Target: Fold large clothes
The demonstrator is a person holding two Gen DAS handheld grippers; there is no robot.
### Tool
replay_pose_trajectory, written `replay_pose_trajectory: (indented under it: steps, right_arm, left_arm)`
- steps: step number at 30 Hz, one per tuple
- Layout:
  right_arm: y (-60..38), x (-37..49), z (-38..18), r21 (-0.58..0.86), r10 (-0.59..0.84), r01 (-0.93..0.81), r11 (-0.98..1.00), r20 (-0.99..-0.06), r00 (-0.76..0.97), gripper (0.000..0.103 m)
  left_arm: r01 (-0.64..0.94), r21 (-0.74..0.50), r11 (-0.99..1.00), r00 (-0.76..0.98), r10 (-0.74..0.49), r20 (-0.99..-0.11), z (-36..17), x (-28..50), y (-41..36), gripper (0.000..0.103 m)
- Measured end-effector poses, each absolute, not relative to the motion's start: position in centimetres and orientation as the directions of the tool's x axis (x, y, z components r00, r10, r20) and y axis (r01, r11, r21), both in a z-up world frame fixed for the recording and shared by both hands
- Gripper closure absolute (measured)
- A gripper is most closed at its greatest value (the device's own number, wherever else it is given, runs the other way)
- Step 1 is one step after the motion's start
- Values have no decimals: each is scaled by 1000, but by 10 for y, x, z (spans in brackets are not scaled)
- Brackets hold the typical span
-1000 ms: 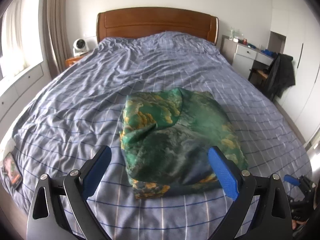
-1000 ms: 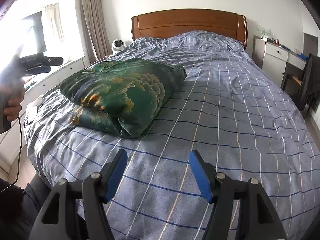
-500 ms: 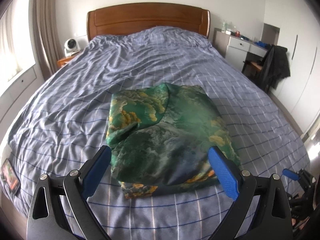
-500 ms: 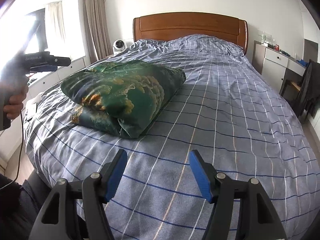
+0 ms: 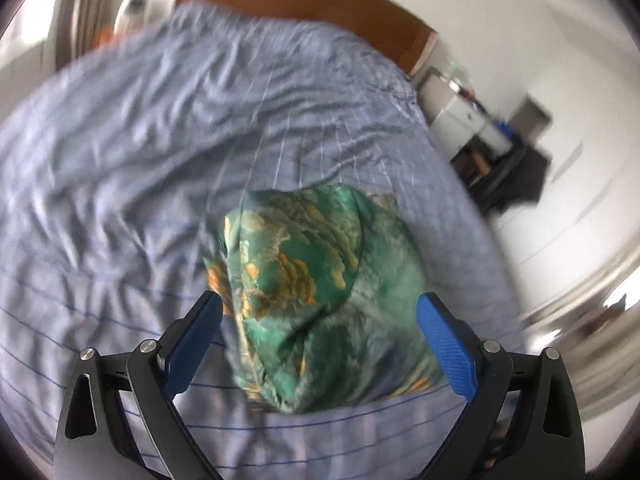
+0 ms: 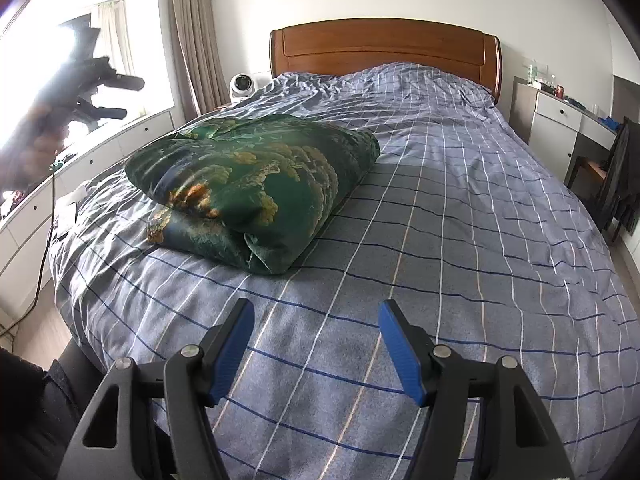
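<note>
A: What's lying around the folded green garment?

B: It's sitting on the bed, on the checked blue cover, toward the window side. A wooden headboard is standing behind, a small white fan beside it, a curtain hanging left, white drawers right with a dark coat draped on a chair. Nothing is blocking the garment.

A: Hands?

B: The right gripper is hovering over bare cover near the foot of the bed, pointing downward, jaws spread apart, gripping nothing, well apart from the garment. The left gripper is tilting down over the garment, jaws wide and released, cloth showing between them but the pads aren't pressing it. A hand is showing at the right view's left edge, holding that tool.

A: Anything unclear?

B: The left view is smearing badly, the room edges unreadable. The hand is washing out against the bright window. The garment's far side is hiding behind its own bulk.
</note>
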State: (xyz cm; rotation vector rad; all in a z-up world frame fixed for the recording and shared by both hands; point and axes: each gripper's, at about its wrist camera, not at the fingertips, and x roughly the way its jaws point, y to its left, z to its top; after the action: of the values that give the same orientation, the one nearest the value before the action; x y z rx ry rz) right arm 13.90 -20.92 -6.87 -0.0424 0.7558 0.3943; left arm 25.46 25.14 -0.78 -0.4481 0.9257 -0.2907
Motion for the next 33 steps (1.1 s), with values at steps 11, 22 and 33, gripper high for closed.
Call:
replay_pose_trajectory:
  steps: [11,22,33]
  right_arm:
    - [-200,175,-40,112,347,-374,921,-673,653,37]
    - [-222,336,-64,569,619,-255,782,-659,428,23]
    - [-169,414,-186,885,873,32,464,-463,154,5]
  left_arm:
    - [-34,-474,880,310,-441,-842,-146,330,242,6]
    - [-66,-663,746,276,-625,-730,-211,321,258,0]
    - [-35,-707,707,291,-669,-684,-224,345,254,0]
